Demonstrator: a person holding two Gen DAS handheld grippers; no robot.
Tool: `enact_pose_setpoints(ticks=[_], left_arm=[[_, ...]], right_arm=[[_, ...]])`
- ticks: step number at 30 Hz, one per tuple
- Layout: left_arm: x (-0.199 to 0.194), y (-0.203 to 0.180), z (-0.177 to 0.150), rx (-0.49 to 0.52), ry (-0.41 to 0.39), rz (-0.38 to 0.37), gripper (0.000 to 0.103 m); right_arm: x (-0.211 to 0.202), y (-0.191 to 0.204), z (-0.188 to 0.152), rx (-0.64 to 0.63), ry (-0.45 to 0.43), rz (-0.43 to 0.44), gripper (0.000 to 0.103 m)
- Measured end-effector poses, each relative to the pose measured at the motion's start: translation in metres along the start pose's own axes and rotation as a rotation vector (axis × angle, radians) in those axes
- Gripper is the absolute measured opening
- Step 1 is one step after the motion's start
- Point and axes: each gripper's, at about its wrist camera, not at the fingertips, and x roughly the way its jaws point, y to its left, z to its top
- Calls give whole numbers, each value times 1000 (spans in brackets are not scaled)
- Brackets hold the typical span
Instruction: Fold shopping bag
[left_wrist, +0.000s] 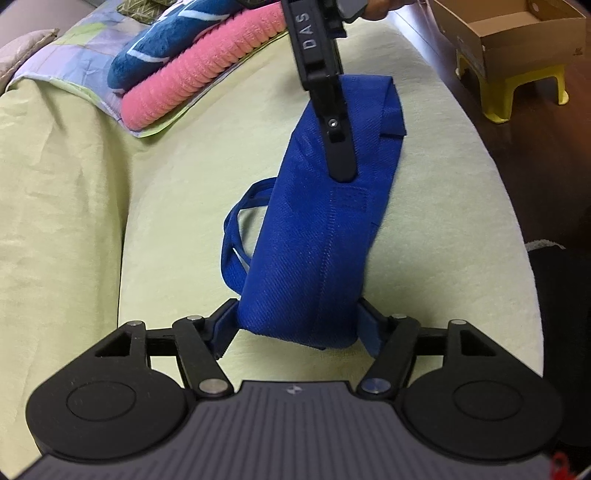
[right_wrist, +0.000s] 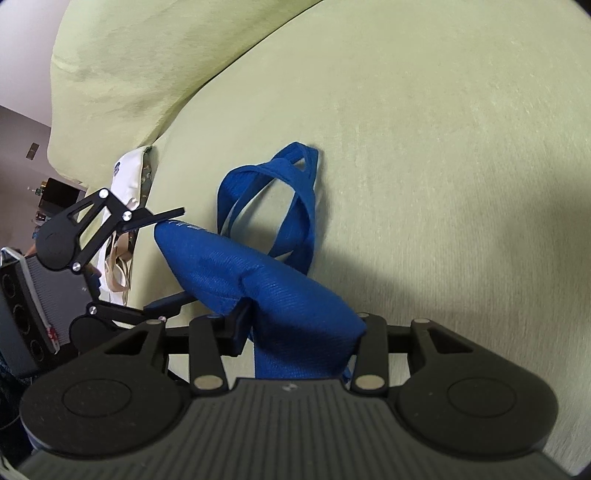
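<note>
A blue shopping bag (left_wrist: 317, 236), folded into a long narrow strip, lies across the pale green sofa seat (left_wrist: 177, 236). Its looped handles (left_wrist: 236, 236) stick out to one side. My left gripper (left_wrist: 295, 326) straddles the strip's near end with its jaws wide, and the pads do not visibly press the fabric. My right gripper (left_wrist: 338, 155) comes down from above onto the far end. In the right wrist view my right gripper (right_wrist: 303, 328) is shut on that end of the bag (right_wrist: 266, 288). There the handles (right_wrist: 295, 192) lie beyond it and the left gripper (right_wrist: 173, 256) stands at the opposite tip.
A pink towel (left_wrist: 192, 77) and a blue towel (left_wrist: 159, 48) are stacked on a patterned cloth at the seat's far end. A cardboard box (left_wrist: 509, 33) rests on a yellow stool (left_wrist: 517, 92) on the dark floor. A white bag (right_wrist: 125, 206) is tucked beside the cushion.
</note>
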Motion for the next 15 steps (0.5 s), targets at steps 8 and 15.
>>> enact_pose_setpoints(ticks=[8, 15], left_arm=[[-21, 9, -6, 78, 32, -61, 55], [-26, 20, 10, -43, -74, -54, 42]], right_arm=[[-1, -6, 5, 38, 5, 4, 35], [-1, -10, 13, 59, 23, 6, 34]])
